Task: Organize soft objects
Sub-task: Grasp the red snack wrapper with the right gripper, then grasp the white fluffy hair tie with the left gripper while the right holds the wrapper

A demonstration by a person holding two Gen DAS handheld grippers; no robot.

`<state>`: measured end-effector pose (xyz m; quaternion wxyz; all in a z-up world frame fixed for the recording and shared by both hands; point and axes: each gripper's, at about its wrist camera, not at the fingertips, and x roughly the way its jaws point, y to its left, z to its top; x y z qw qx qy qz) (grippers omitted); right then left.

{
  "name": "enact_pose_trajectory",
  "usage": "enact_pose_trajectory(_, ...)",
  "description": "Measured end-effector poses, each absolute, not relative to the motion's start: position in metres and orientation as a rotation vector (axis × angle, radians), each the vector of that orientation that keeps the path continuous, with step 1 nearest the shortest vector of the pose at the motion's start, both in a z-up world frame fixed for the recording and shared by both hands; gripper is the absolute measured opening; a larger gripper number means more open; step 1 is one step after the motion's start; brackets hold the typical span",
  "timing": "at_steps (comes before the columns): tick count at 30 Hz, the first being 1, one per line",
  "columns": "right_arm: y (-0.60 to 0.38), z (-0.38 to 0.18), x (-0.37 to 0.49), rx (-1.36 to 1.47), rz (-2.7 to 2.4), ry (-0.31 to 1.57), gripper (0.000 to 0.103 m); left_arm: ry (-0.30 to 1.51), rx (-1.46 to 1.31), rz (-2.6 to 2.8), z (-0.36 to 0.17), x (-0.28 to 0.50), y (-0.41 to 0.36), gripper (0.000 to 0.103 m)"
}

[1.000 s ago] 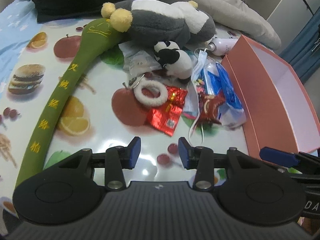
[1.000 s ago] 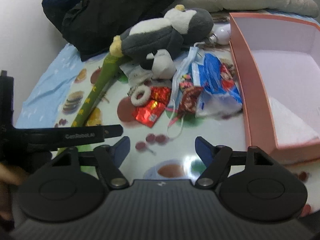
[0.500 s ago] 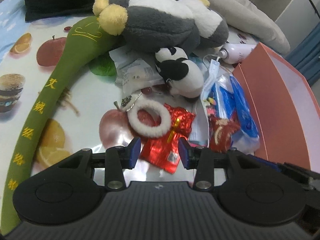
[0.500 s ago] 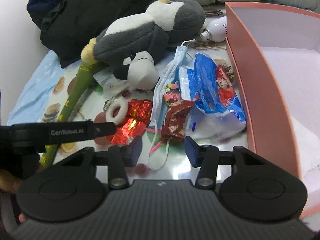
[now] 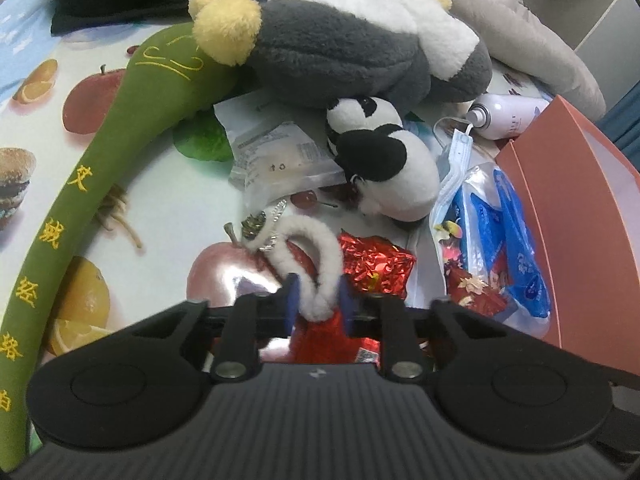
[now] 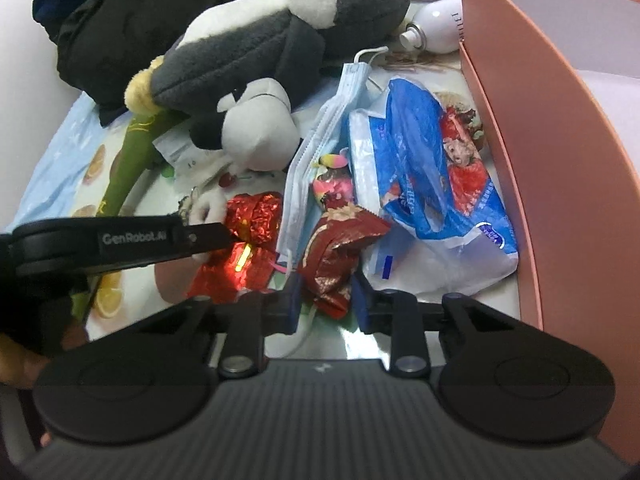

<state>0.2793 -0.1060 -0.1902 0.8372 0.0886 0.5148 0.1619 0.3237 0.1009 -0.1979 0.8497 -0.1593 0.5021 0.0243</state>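
Observation:
My left gripper [image 5: 318, 304] is shut on the near side of a white fluffy ring [image 5: 316, 252] with a metal keychain, above a shiny red foil packet [image 5: 376, 268]. A small panda plush [image 5: 384, 160] lies just beyond, under a big grey-and-white plush [image 5: 360, 44]. A long green plush stick [image 5: 104, 160] curves along the left. My right gripper [image 6: 325, 300] is shut on a dark red snack wrapper [image 6: 340, 248], beside a blue face mask [image 6: 320, 148] and a blue plastic bag [image 6: 424, 168]. The left gripper shows in the right wrist view [image 6: 216, 236].
A pink open box [image 6: 552, 152] stands at the right; it also shows in the left wrist view [image 5: 580, 216]. A white spray bottle [image 5: 508, 114], a clear plastic packet [image 5: 276, 152], black clothing [image 6: 120, 24] and a grey cushion [image 5: 532, 32] lie behind, on a fruit-print tablecloth [image 5: 132, 208].
Both grippers moved forward into the pile and closed. The left one took hold of the white fluffy ring; the right one took hold of the dark red wrapper.

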Motion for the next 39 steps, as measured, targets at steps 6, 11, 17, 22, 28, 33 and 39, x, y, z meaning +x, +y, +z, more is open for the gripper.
enact_pose_trajectory(6, -0.108, -0.180, 0.269, 0.171, 0.359, 1.073, 0.027, 1.017, -0.361, 0.048, -0.184, 0.311, 0.106, 0.010)
enact_pose_trajectory(11, -0.112, -0.170, 0.255, 0.150, 0.367, 1.054, 0.026, 0.975, -0.370, 0.040, -0.167, 0.292, 0.108, 0.010)
enact_pose_trajectory(17, -0.121, -0.162, 0.234, 0.134, 0.371, 1.042, 0.026, 0.979, -0.369, 0.029, -0.162, 0.262, 0.105, 0.010)
enact_pose_trajectory(22, -0.126, -0.162, 0.216, 0.135, 0.389, 1.064, 0.022, 1.002, -0.376, 0.022, -0.167, 0.233, 0.103, 0.010)
enact_pose_trajectory(28, -0.130, -0.165, 0.196, 0.131, 0.403, 1.087, 0.020, 1.031, -0.380, 0.012, -0.175, 0.204, 0.099, 0.010)
enact_pose_trajectory(33, -0.136, -0.167, 0.188, 0.163, 0.385, 1.079, 0.020, 1.057, -0.365, 0.002, -0.185, 0.189, 0.094, 0.010)
enact_pose_trajectory(39, -0.135, -0.165, 0.193, 0.213, 0.348, 1.070, 0.053, 1.080, -0.393, 0.003, -0.195, 0.183, 0.099, 0.022)
